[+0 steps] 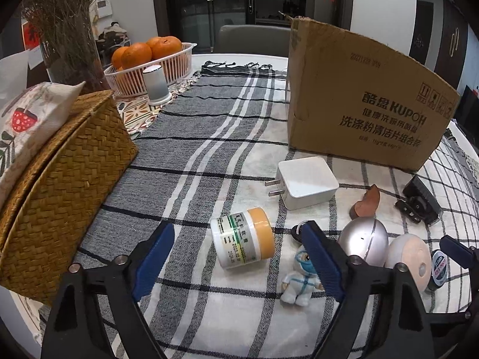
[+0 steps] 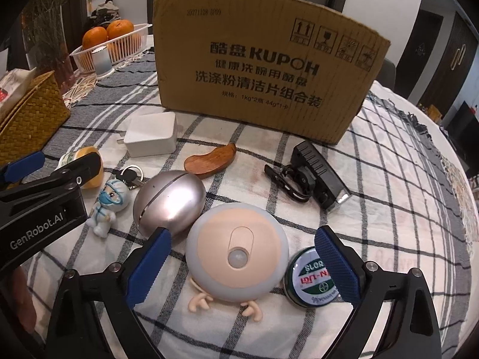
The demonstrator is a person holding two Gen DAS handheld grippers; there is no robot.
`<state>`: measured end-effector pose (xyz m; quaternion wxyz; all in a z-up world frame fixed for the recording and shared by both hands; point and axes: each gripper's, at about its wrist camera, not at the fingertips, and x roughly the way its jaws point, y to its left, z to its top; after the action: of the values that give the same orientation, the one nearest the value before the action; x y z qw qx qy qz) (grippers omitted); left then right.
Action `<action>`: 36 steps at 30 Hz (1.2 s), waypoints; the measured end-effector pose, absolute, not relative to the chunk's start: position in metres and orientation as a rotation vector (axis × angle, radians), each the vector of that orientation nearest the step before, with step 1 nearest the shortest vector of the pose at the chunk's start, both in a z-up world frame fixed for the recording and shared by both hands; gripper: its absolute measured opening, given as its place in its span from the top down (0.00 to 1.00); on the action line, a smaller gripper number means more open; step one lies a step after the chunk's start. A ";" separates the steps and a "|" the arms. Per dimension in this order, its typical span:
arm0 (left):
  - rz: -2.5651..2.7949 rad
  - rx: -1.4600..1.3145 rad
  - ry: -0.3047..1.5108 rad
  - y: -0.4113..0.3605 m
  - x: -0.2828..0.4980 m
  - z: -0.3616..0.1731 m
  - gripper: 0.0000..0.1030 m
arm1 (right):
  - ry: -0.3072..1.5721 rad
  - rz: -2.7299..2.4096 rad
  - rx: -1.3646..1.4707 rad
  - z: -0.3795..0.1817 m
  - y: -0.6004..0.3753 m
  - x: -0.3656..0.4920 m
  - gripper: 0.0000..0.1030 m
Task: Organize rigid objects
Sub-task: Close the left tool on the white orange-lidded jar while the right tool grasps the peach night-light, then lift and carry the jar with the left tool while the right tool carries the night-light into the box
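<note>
My left gripper (image 1: 239, 261) is open, its blue pads either side of an orange-lidded white jar (image 1: 243, 240) lying on its side on the checked cloth. My right gripper (image 2: 244, 266) is open around a round peach-and-grey sensor light (image 2: 236, 252). A green balm tin (image 2: 312, 279) touches its right pad. Nearby lie a silver egg-shaped case (image 2: 169, 199), a small astronaut keychain figure (image 2: 109, 203), a white charger (image 2: 151, 134), a wooden piece (image 2: 211, 159) and a black bike light (image 2: 317, 175). A cardboard box (image 2: 263, 68) stands behind them.
A woven tissue box (image 1: 60, 179) stands at the left. A white basket of oranges (image 1: 149, 62) and a white cylinder (image 1: 155, 85) are at the far left. The table's round edge (image 2: 443, 137) curves along the right.
</note>
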<state>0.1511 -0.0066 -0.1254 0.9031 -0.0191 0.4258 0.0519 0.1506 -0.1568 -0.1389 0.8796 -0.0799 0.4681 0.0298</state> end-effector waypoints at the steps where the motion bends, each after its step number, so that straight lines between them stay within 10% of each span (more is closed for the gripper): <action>1: 0.109 -0.040 0.885 -0.007 0.152 -0.126 0.22 | 0.982 0.070 -0.161 -0.140 -0.157 0.152 0.06; 10: 0.088 -0.068 0.988 -0.004 0.161 -0.145 0.57 | 1.044 0.078 -0.145 -0.154 -0.159 0.161 0.25; 36: -0.083 0.019 0.833 -0.005 0.131 -0.103 0.60 | 0.896 0.111 -0.042 -0.112 -0.162 0.143 0.27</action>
<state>0.1310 -0.0052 -0.1033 0.9137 0.0091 0.4043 -0.0402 0.1432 -0.1616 -0.1124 0.8996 -0.0205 0.4329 0.0534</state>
